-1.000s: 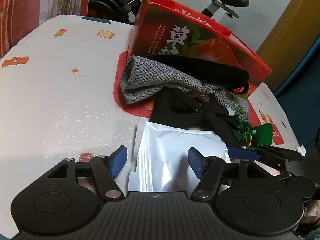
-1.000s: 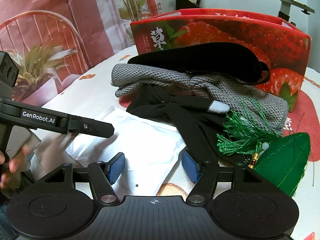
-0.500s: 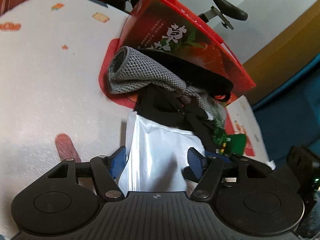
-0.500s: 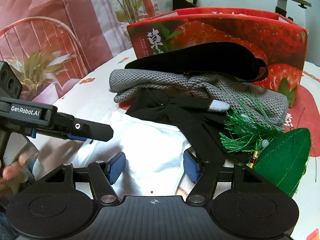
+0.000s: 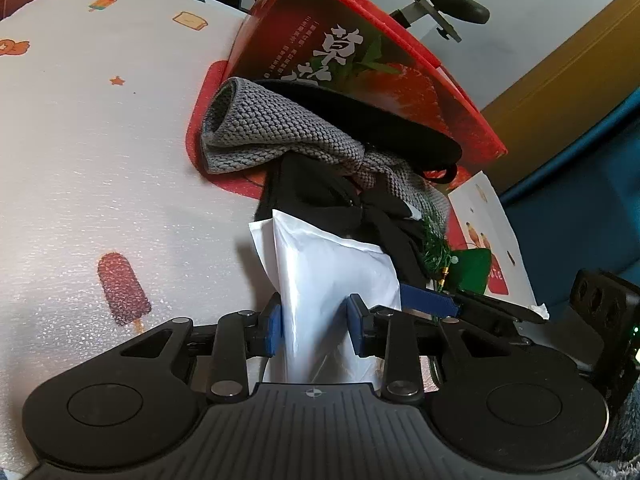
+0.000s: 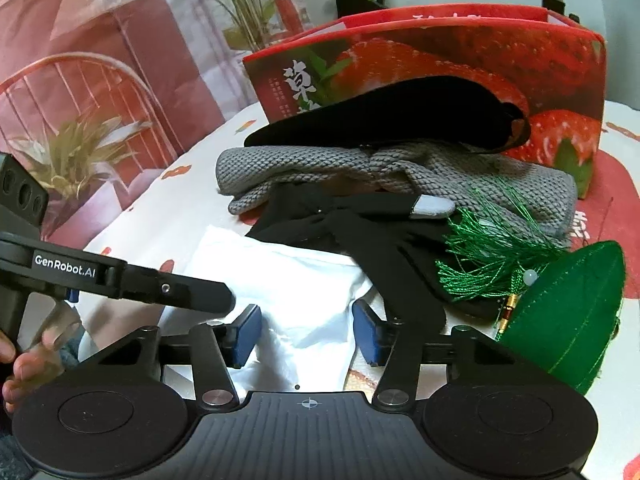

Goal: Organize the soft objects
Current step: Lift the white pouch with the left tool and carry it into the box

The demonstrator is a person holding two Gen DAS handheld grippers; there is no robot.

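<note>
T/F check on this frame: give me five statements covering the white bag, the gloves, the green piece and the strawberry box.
1. The white plastic bag sits between the left gripper's blue pads. True; the jaws are closing on it.
2. The grey knitted glove lies inside the red strawberry-print box. False; it lies on the table in front of the box.
3. A black fabric glove overlaps the white bag's far edge. True.
4. The green tasselled fabric piece is clamped in the right gripper. False; it lies beside it, and the white bag is between the closing jaws.
5. The box lies flat. False; it stands upright.
</note>
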